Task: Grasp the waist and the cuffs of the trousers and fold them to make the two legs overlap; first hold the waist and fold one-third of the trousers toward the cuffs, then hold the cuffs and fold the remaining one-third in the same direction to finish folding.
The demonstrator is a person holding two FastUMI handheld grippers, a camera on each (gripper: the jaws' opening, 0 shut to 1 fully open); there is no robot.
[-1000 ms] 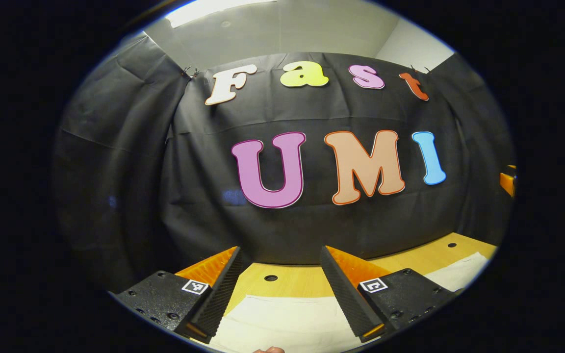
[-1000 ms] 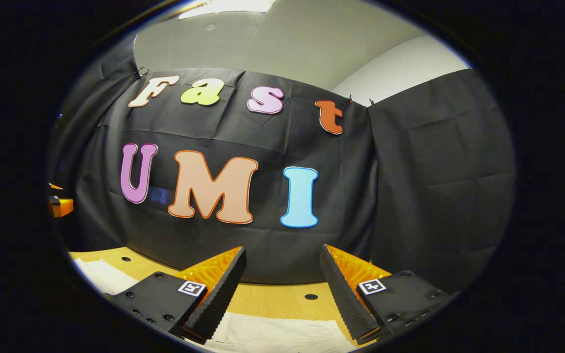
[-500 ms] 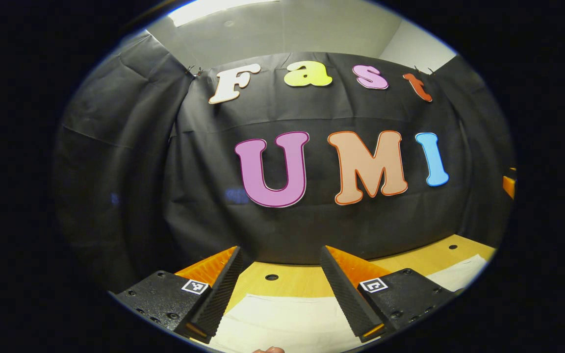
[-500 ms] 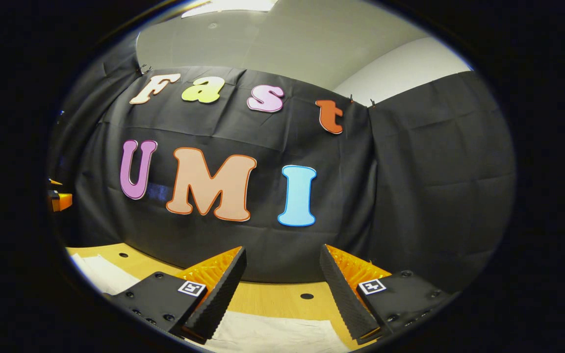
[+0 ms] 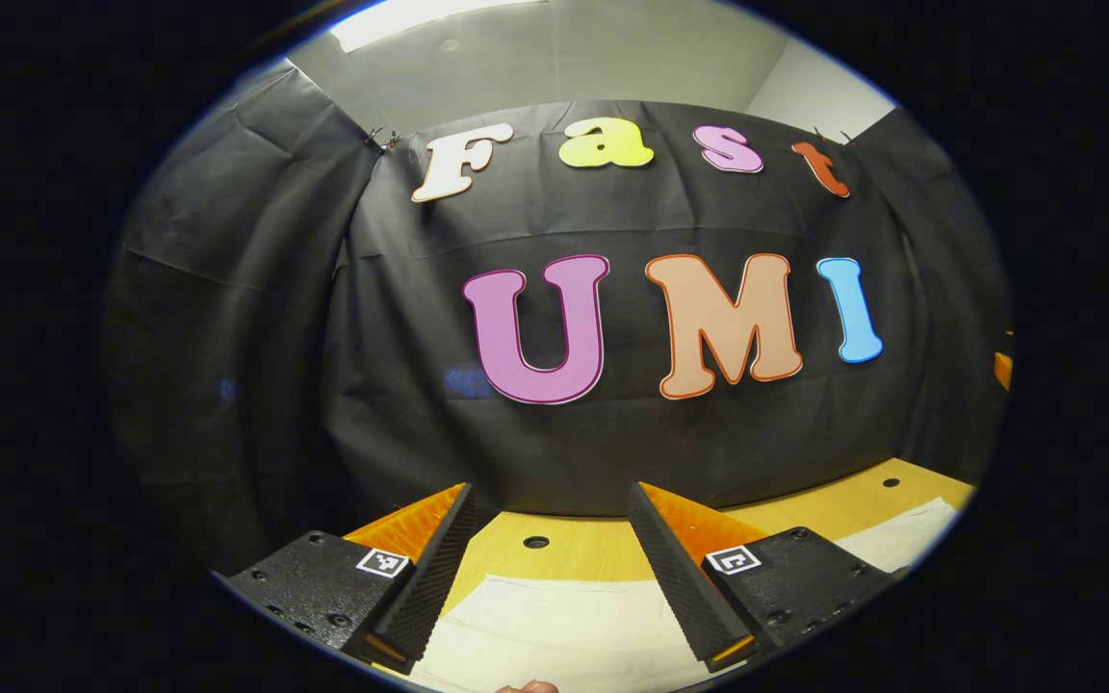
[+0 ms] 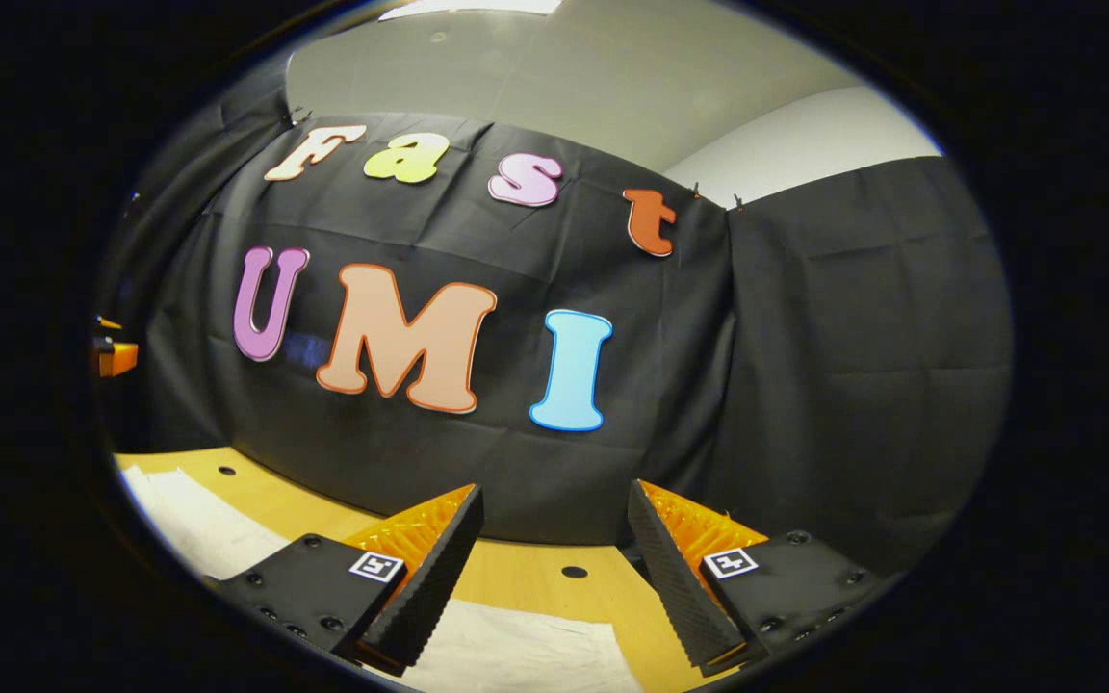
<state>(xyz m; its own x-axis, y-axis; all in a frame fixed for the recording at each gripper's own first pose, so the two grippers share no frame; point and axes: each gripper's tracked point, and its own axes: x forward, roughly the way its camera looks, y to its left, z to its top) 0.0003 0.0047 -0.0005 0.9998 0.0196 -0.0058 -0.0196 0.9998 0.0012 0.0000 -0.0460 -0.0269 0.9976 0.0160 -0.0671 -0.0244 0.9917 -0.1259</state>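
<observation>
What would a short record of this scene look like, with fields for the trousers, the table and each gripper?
trousers: pale cloth lying flat on the table, below both grippers
table: wooden top with small round holes
left gripper: open, above the cloth, holding nothing
right gripper: open, above the cloth's edge, holding nothing
task stage: no grasp made yet
</observation>
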